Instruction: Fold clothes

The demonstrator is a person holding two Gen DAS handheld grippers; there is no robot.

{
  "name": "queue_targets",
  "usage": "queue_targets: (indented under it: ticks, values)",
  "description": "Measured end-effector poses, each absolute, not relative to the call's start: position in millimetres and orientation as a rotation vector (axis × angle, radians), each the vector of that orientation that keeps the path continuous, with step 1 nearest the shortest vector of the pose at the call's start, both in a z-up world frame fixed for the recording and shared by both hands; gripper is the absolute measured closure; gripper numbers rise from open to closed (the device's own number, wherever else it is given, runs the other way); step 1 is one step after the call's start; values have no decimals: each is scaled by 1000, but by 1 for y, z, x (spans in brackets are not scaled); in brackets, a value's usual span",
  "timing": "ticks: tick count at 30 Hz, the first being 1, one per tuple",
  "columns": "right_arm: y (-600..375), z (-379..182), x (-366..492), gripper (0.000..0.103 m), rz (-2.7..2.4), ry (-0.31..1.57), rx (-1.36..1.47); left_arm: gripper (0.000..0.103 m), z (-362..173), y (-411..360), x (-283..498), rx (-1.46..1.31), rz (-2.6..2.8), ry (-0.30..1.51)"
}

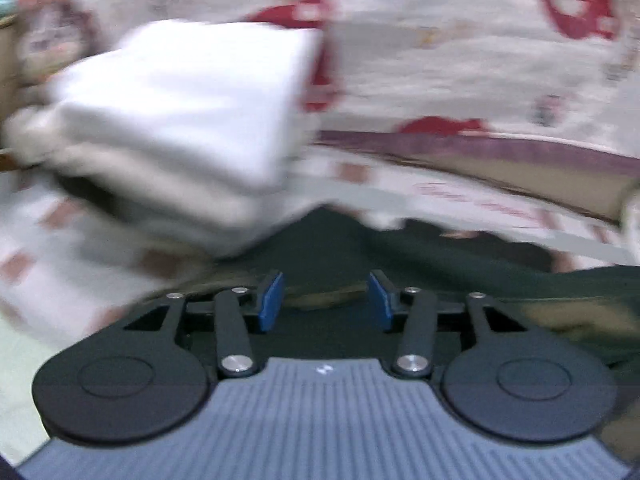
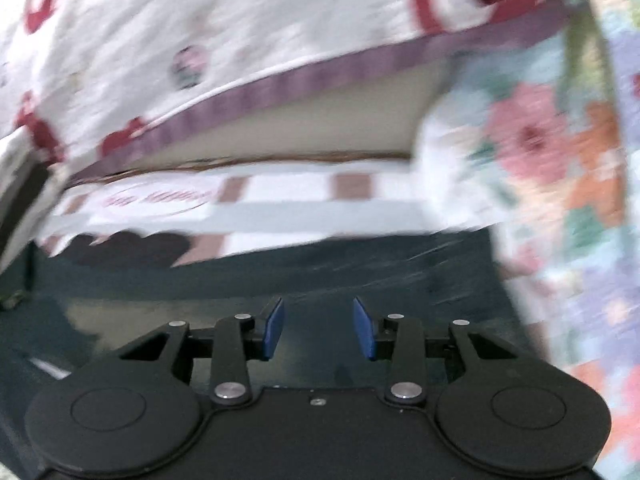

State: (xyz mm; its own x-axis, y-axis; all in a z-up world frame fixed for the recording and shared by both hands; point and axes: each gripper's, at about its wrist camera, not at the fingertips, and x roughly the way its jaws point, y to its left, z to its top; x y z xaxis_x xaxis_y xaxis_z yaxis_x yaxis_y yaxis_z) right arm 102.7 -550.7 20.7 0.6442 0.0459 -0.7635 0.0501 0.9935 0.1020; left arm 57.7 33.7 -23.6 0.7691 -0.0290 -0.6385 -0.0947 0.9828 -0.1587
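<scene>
**Blue pads apart, both claws empty**

White folded clothes (image 1: 180,120) lie stacked on a bed sheet (image 1: 460,32) printed with red motifs, upper left of the left gripper (image 1: 326,300). Left gripper and right gripper (image 2: 319,328) both stand parted, nothing between them. Pink lettering on the mattress side (image 2: 160,198) is too blurred to read. A floral cloth (image 2: 560,160) hangs right.
</scene>
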Motion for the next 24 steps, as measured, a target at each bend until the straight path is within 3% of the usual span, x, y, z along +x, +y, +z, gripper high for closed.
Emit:
queue_targets:
  ticks: [3,6,12,24]
  values:
    - [-593,40,130,37,70,899,130,55,-28,-22,103,-180,-123,732]
    - [-632,16,157,40,-77,1033,92,55,-42,-79,139,-133,-239,767]
    - [-685,-47,151,44,-108,926,322,55,-75,-141,188,-79,-346,838]
    - [-731,-103,182,44,-58,886,557,53,-114,-161,219,-46,-338,910]
